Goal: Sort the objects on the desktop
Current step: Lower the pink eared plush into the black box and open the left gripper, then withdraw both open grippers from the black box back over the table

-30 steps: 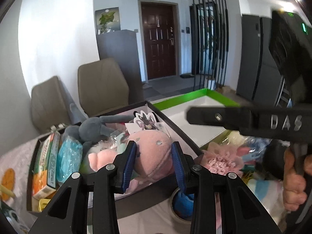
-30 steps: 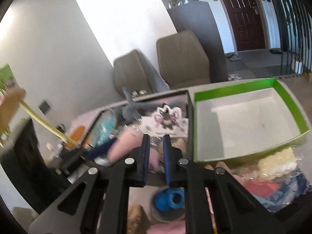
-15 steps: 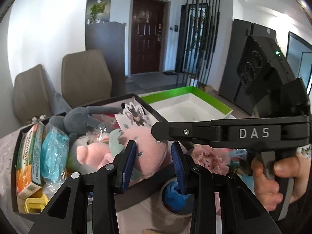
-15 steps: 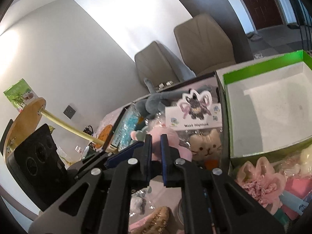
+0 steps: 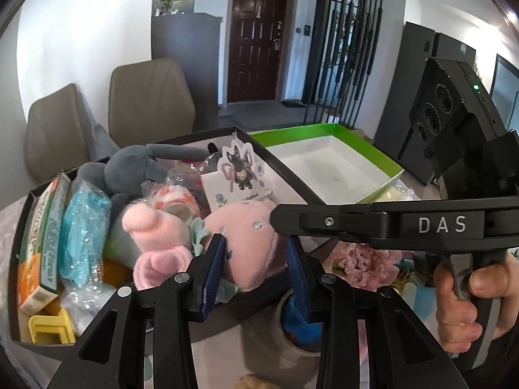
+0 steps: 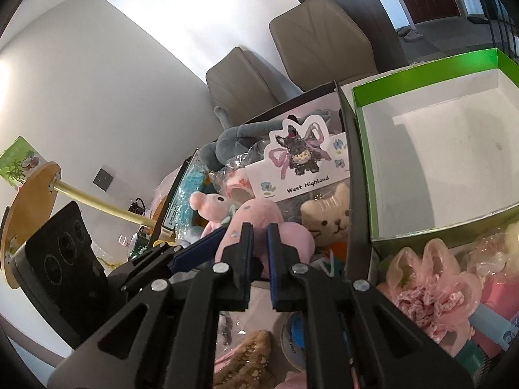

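My left gripper is shut on a pink plush toy and holds it over the near edge of the dark box. That box holds a grey plush, a "West Highland" card, a blue packet and an orange carton. My right gripper is nearly shut with a narrow gap and holds nothing; its tips sit just in front of the pink plush. The left gripper's blue pads show in the right wrist view.
A green box with a bare white inside stands right of the dark box. A pink fabric flower, a tape roll with a blue core, a cream cat plush and chairs are nearby.
The right gripper has swung in from the right and now crosses in front of the left one at the pink plush. The left gripper has kept its hold on the plush.
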### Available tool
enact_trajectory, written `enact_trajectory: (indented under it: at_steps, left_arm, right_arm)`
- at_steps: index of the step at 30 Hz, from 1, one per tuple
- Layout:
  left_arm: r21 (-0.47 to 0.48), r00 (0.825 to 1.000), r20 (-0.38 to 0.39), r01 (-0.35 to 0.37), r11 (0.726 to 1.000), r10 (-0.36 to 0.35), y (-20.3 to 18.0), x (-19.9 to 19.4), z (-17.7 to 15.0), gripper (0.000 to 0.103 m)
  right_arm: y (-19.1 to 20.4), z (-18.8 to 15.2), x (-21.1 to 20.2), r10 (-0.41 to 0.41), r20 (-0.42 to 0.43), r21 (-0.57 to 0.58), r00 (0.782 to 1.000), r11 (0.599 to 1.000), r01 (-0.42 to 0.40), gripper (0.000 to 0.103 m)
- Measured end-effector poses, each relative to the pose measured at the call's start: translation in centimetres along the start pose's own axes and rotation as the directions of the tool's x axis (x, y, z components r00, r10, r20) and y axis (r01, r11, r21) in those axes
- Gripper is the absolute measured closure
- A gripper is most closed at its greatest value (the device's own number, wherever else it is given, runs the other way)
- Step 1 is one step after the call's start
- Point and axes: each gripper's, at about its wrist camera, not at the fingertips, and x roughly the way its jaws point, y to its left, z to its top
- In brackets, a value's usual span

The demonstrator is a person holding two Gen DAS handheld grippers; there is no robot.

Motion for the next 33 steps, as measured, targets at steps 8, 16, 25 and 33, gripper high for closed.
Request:
enact_trajectory:
  at_steps: [8,16,25,33]
  left_arm:
    - [-0.078,1.0,0.02,0.006,0.997,-0.005,2.0,-1.8,0.6,0.059]
    - [-0.093,0.997,0.077,0.033,0.995,-0.026,1.6,-4.0,1.2,0.058]
    - [-0.105,0.986,0.166,0.037,0.994,-0.019,2.0,-7.5,2.0,0.044]
    - [-0.14,0.974,0.225,0.008,0.99,0.024,3.0,-10.6,1.5,0.026]
  right_arm:
    - [0.3,0.4,-2.0,0.023,0.082,0.011,0.996,1.0,-0.024,0.091]
    - [0.8,0.8,-3.5,0.042,0.14,0.011,0.989,0.999,-0.044,0.09]
    - [1.7,0.9,-5.2,0.057,0.176,-0.006,0.983,0.998,-0.057,0.086]
    - [3.3,0.4,-7.0,0.063,0.2,-0.022,0.978,0.998,-0.06,0.066]
